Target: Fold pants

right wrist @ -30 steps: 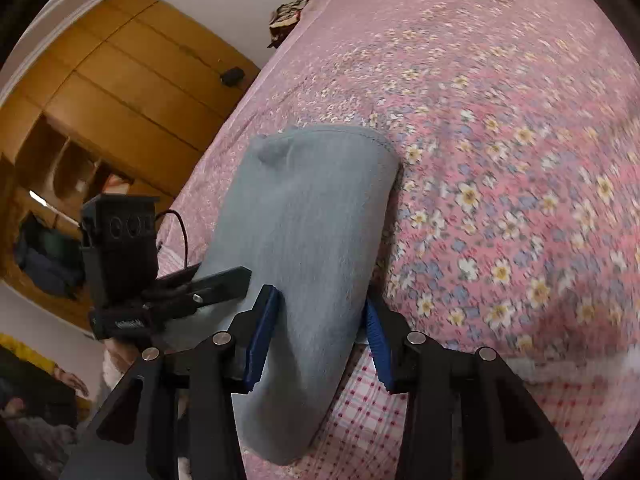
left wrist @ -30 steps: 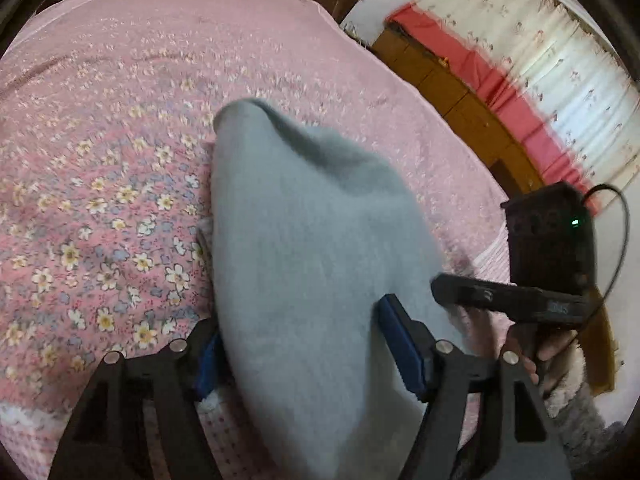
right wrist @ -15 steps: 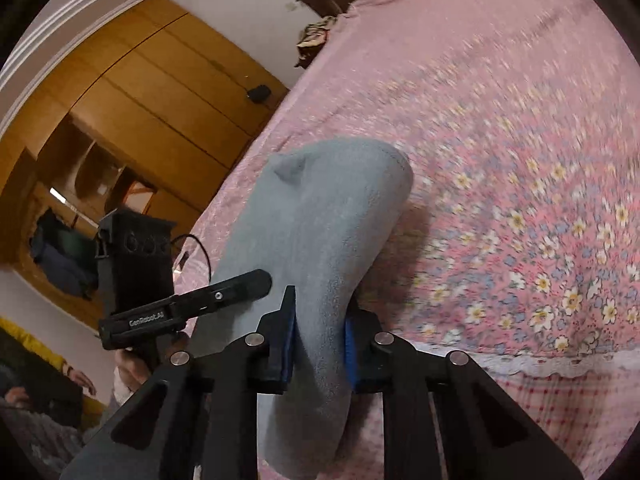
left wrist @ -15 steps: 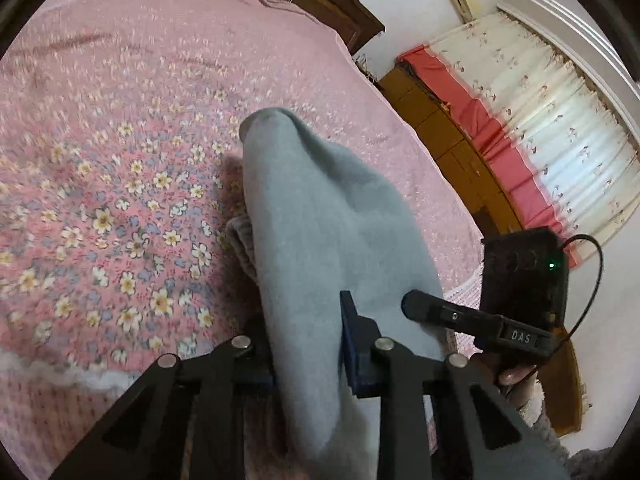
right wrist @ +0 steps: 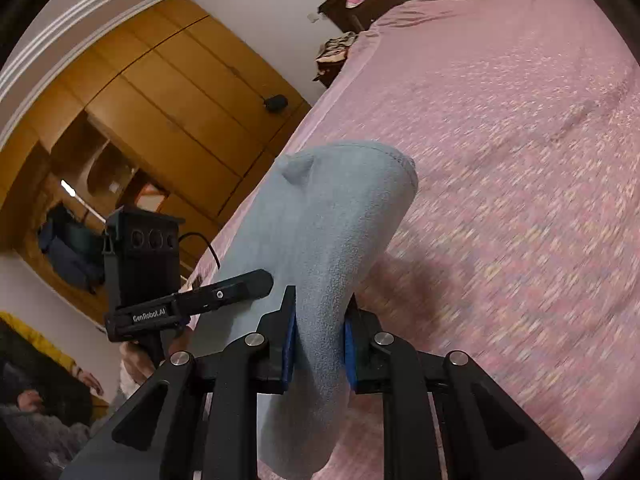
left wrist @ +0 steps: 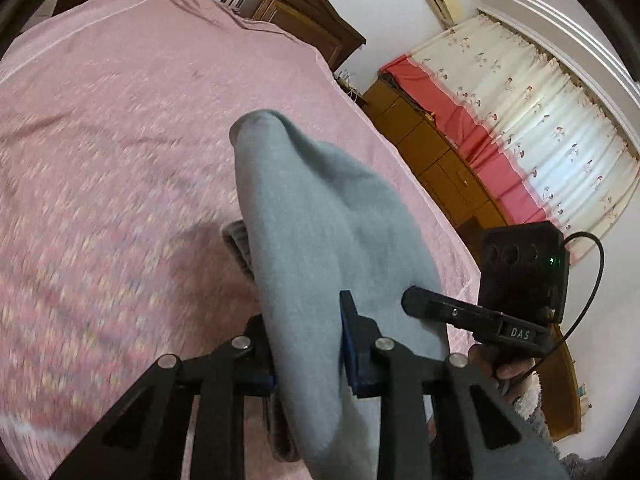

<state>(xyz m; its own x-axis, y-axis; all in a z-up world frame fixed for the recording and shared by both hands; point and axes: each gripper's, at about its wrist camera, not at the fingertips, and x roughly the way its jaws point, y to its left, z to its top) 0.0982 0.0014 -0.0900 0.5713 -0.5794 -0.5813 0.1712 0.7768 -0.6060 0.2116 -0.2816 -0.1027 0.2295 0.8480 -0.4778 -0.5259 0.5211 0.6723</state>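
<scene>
Grey fleece pants [left wrist: 320, 224] hang lifted above a pink flowered bed, stretched between both grippers. My left gripper [left wrist: 306, 344] is shut on the near edge of the cloth, its blue pads pinching the fabric. In the right wrist view the same pants [right wrist: 328, 216] rise from my right gripper [right wrist: 320, 340], which is shut on the other part of that edge. The far end of the pants still rests on the bed. Each gripper shows in the other's view: the right one [left wrist: 472, 316] beside the cloth, the left one [right wrist: 208, 296] likewise.
The pink bedspread [left wrist: 120, 140] fills most of both views. A dark wooden headboard [left wrist: 280, 4] stands at the far end. Curtains and a low wooden cabinet [left wrist: 448, 160] line one side, a wooden wardrobe [right wrist: 160, 112] the other. A person [right wrist: 36, 396] sits low by the wardrobe.
Both grippers closed on the near edge of the pants and then rose, lifting that edge off the bed. The bedspread now looks farther below and blurred.
</scene>
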